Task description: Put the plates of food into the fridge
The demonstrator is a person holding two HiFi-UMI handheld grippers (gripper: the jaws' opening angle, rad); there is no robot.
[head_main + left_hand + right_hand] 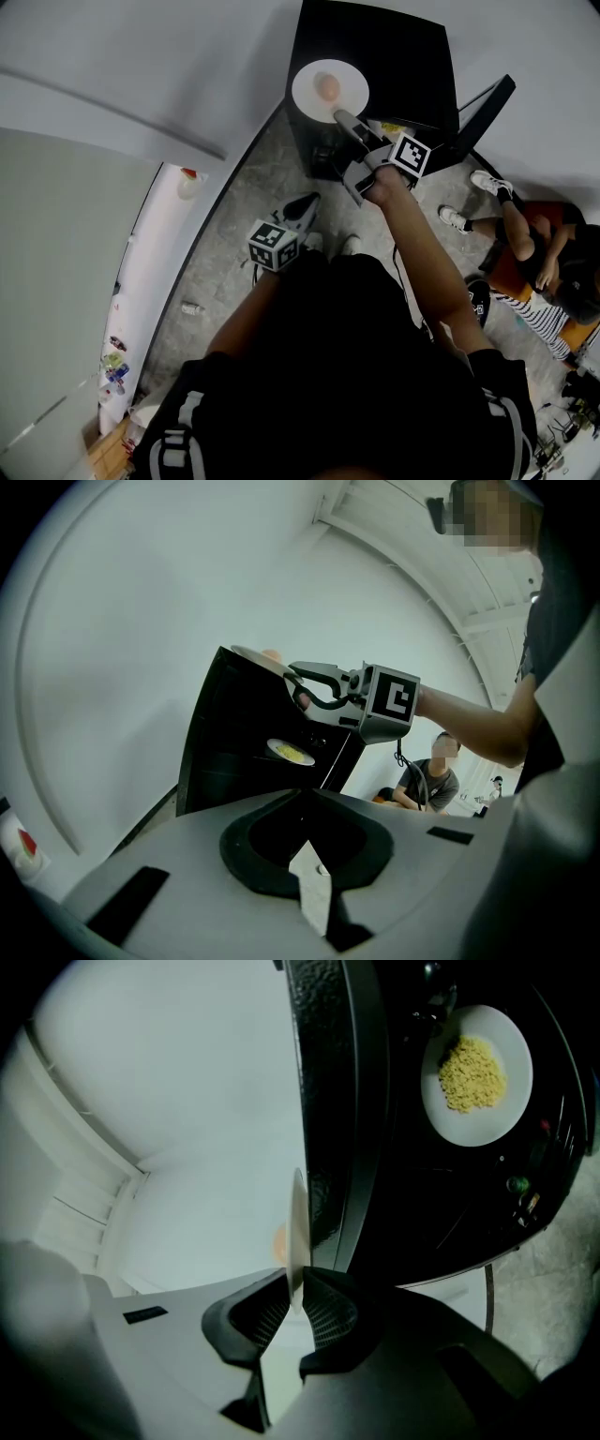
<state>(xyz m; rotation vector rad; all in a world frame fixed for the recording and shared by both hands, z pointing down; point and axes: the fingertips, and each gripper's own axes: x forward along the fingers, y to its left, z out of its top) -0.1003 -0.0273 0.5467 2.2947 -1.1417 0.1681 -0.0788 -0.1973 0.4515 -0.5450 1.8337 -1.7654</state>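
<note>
My right tool (343, 116) is clenched on the near rim of the white plate (309, 98), which sits on top of the black mini fridge (394, 47). In the right gripper view that rim runs edge-on between my ribbed pads (328, 1321), and both press on it. I take it by the rim because that is the only part two jaws can pinch. It also keeps the pads off the peach-coloured lump of food (327, 86) in the middle.

The fridge door (483, 108) stands open to the right, so the way in is ready. A second plate (487, 1124) with yellow food (472, 1072) lies on a shelf inside. I judge this plate has to come off the top level and go round to the front.

My left tool (302, 206) hangs low over the floor, clenched on nothing, kept clear of the work.

I cannot tell whether the gripped plate rests flat on the fridge top or is tipped. The yellow food could be noodles or rice. The fridge interior is so dark that I cannot make out free shelf room.
</note>
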